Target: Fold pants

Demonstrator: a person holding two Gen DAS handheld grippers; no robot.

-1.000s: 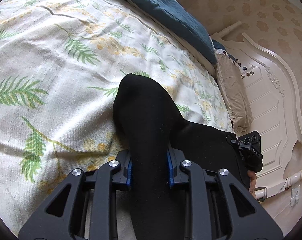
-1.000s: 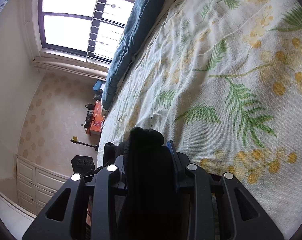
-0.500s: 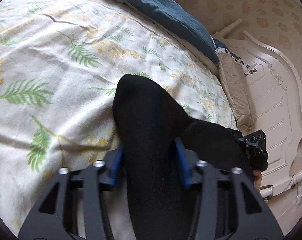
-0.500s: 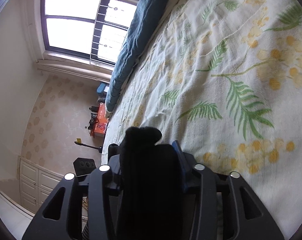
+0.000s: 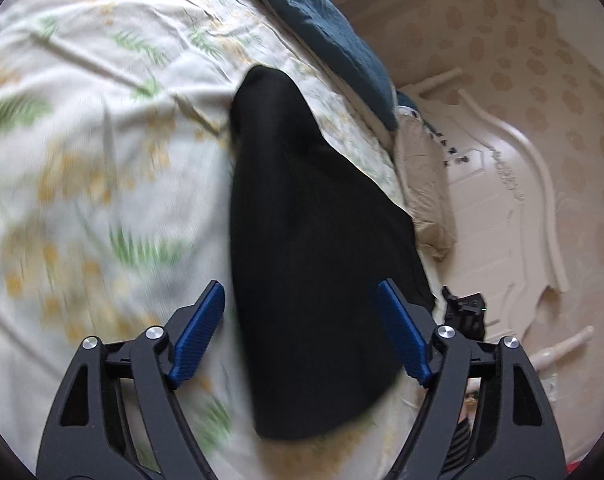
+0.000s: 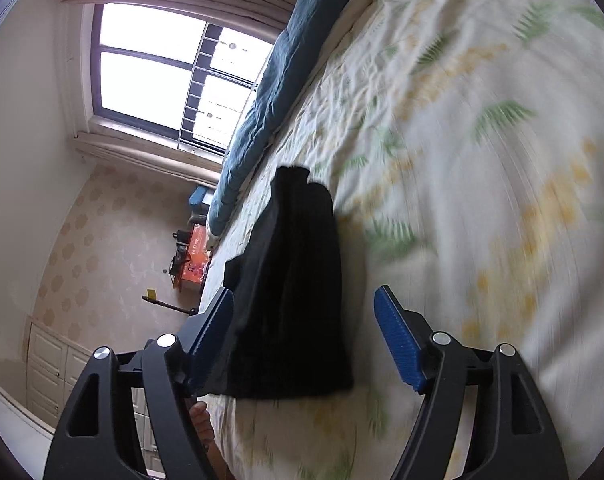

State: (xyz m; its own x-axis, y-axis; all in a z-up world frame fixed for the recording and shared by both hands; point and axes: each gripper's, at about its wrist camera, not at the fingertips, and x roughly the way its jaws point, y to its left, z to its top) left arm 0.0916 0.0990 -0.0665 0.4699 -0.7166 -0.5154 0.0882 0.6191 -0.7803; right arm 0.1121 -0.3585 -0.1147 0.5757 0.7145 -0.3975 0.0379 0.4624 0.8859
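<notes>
On the fern-print bed [image 5: 81,184], the black pants [image 5: 314,248] lie folded while the left hand-held gripper [image 5: 302,336] and right hand-held gripper [image 6: 306,344] are both opening, pads clear of the cloth between them.

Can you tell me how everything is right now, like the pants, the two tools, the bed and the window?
Pants: folded, lying flat on the bed, let go.
Left tool: jaws opening, pads off the pants.
Right tool: jaws opening, pads off the pants.
Bedspread: spread out, wrinkled.
Blue blanket: bunched along the far edge.
Window: bright; curtain pulled up.
</notes>
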